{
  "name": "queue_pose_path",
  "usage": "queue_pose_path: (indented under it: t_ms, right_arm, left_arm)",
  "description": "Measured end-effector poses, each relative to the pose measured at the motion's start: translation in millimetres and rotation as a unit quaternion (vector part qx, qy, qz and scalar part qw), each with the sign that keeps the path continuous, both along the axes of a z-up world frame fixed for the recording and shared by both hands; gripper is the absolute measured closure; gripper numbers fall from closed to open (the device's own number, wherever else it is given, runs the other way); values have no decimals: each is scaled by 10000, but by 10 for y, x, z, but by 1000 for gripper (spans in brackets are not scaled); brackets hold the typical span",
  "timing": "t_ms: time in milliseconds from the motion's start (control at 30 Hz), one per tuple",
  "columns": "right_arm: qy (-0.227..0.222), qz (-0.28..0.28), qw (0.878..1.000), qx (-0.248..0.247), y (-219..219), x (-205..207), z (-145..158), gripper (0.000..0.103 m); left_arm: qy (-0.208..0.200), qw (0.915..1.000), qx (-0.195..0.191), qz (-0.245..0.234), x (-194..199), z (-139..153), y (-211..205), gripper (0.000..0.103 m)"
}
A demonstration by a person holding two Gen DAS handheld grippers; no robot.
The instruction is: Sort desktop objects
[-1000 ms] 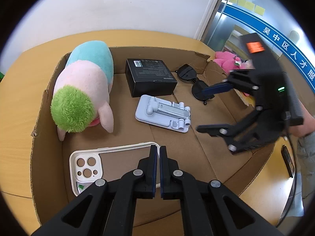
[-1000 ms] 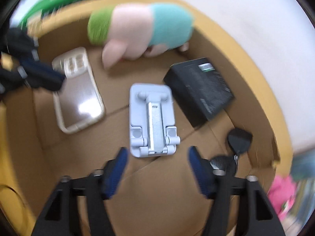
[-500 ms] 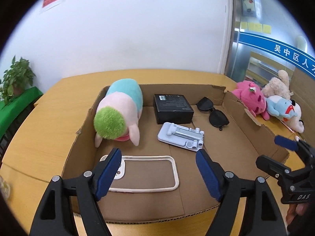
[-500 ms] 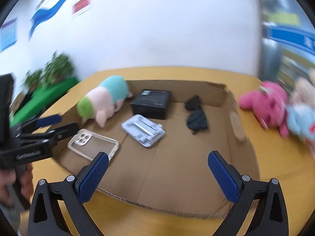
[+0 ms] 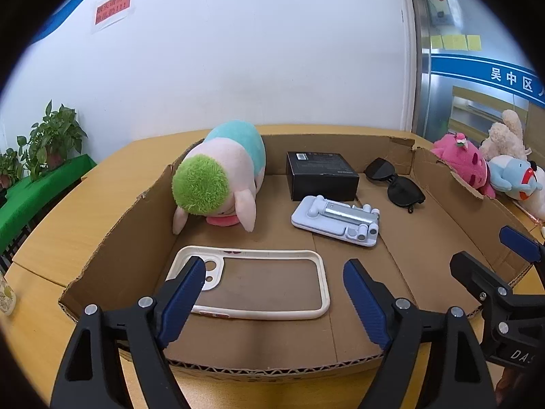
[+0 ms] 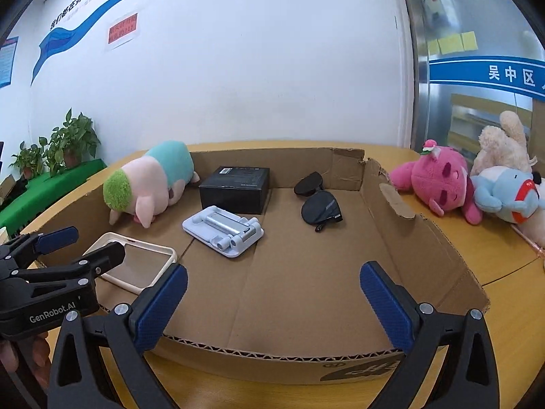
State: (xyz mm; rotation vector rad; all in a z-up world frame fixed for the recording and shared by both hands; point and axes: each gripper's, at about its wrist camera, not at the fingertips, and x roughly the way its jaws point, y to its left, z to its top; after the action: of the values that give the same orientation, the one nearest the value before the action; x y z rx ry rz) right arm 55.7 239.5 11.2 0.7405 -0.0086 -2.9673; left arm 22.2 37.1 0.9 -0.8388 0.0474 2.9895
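Both grippers sit at the near edge of the box [image 5: 112,238], nothing held. Left gripper [image 5: 274,293]: jaws opening, empty, aimed over the case [image 5: 259,281], which lies flat in the near-left corner. Right gripper [image 6: 272,301]: jaws wide apart, empty, facing bare cardboard. Also in the box: plush [image 5: 221,180] at the left wall, black box [image 5: 322,173] at the back, stand [image 5: 337,220] mid-floor, sunglasses [image 5: 395,184] back right. More toys [image 6: 439,184] sit outside on the table [image 6: 504,252]. Looks like a pick is next, probably the case. It's thin and flat, so I'd pinch across the rim's short side and come in low. Keep the right gripper clear of the left.
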Motion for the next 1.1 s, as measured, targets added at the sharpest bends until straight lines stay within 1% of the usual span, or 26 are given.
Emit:
queue_pose_path:
  t_ms: [67,133,167,467,1100]
  right_arm:
    - [-16,8,10000,-3,1,-6,-8,0]
    - [-40,20,10000,-3,0,-14,-10,0]
    - [-49,14,10000,3,-4,-12,-12,0]
    - [-60,9,10000,14,-7,-8,-10,0]
    - [-59,10,10000,14,-7,-3,-7,0]
  left_arm:
    - [182,9998,7,-10,33,-14,-1,19]
    - [291,9996,9,-50,53,-26,15,15]
    - [283,9996,4,-52,52,-27,23,14]
    - [273,9996,12,-104,14,-13,26,13]
    - [275,9996,18,-90,30,-16,26,12]
